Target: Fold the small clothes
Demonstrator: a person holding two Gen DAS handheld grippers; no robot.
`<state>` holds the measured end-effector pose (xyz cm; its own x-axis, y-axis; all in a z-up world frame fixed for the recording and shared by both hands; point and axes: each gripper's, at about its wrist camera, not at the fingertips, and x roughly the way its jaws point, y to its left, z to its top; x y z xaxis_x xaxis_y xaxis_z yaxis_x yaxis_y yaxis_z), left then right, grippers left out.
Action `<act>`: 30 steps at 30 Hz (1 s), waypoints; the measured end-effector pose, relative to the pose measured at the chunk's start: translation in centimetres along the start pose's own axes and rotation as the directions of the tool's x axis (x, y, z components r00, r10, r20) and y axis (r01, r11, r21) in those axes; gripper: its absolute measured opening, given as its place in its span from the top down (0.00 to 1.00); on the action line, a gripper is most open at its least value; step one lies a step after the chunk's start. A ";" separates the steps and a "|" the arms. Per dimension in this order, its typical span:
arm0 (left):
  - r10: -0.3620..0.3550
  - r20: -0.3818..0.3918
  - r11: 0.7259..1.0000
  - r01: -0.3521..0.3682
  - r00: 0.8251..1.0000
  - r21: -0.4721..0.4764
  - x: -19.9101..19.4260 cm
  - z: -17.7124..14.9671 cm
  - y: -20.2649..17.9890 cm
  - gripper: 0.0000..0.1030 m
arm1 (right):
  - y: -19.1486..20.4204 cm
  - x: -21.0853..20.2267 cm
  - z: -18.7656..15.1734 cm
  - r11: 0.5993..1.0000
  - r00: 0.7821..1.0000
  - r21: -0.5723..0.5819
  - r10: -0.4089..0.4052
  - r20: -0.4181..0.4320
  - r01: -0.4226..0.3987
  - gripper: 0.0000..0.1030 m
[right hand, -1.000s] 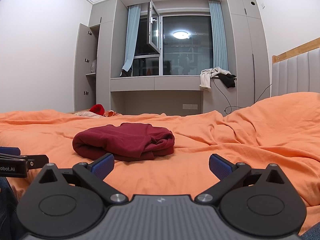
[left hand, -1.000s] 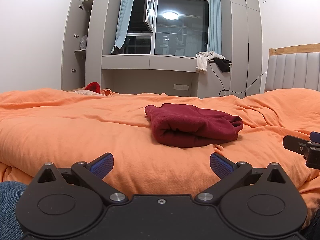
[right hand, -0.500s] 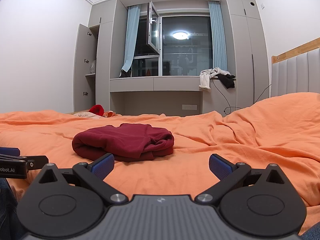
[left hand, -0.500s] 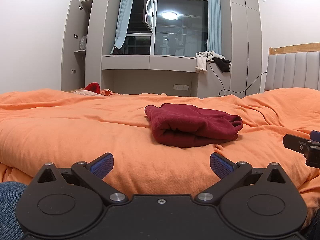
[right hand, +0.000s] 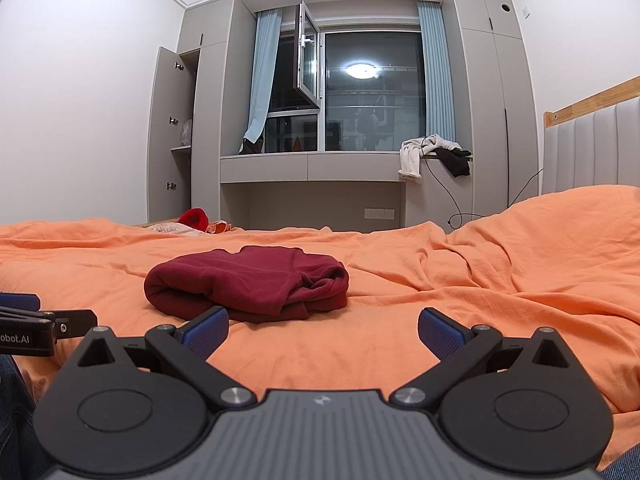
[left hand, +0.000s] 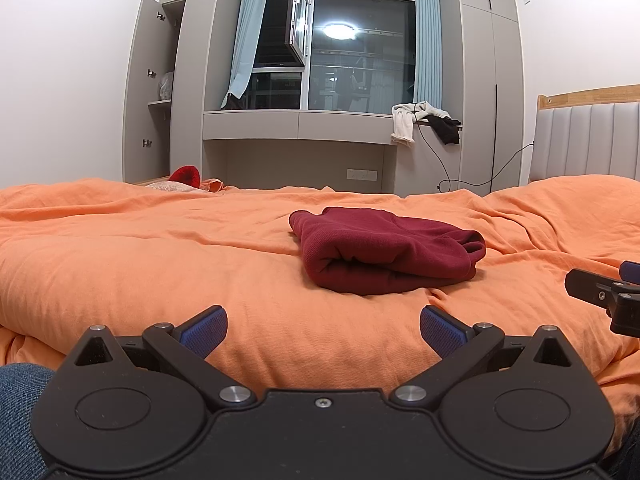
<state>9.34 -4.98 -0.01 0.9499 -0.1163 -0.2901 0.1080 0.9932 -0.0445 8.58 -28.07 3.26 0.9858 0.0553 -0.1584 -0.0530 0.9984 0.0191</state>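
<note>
A dark red garment [left hand: 384, 250] lies folded into a thick bundle on the orange bedspread [left hand: 140, 264]; the right wrist view shows the same garment [right hand: 248, 282] left of centre. My left gripper [left hand: 322, 330] is open, low over the bedspread, a short way in front of the bundle and holding nothing. My right gripper [right hand: 322, 332] is also open and empty, with its left fingertip [right hand: 206, 330] near the bundle's front edge. Each gripper shows at the edge of the other's view: the right gripper [left hand: 604, 290] and the left gripper [right hand: 36, 322].
A padded headboard [left hand: 584, 140] stands at the right. Beyond the bed are grey cupboards, a window ledge with white and black clothes [left hand: 424, 122] and a hanging cable. Red and orange items [left hand: 188, 178] lie at the bed's far left. Denim-clad legs [left hand: 20, 392] are at the bottom.
</note>
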 end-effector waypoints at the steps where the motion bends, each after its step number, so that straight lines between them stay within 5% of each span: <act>1: 0.000 0.000 1.000 0.000 1.000 0.000 0.0 0.0 0.0 0.01 | 0.0 0.0 0.0 1.000 1.000 0.000 0.000 0.000 0.000 0.00; 30: 0.000 0.001 1.000 0.000 1.000 0.002 0.0 0.0 0.0 0.01 | -0.2 0.1 -0.3 1.000 1.000 -0.001 -0.002 -0.006 0.002 0.00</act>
<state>9.31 -4.99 -0.05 0.9503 -0.1158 -0.2891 0.1081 0.9932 -0.0425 8.63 -28.27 2.97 0.9850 0.0530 -0.1640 -0.0508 0.9985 0.0179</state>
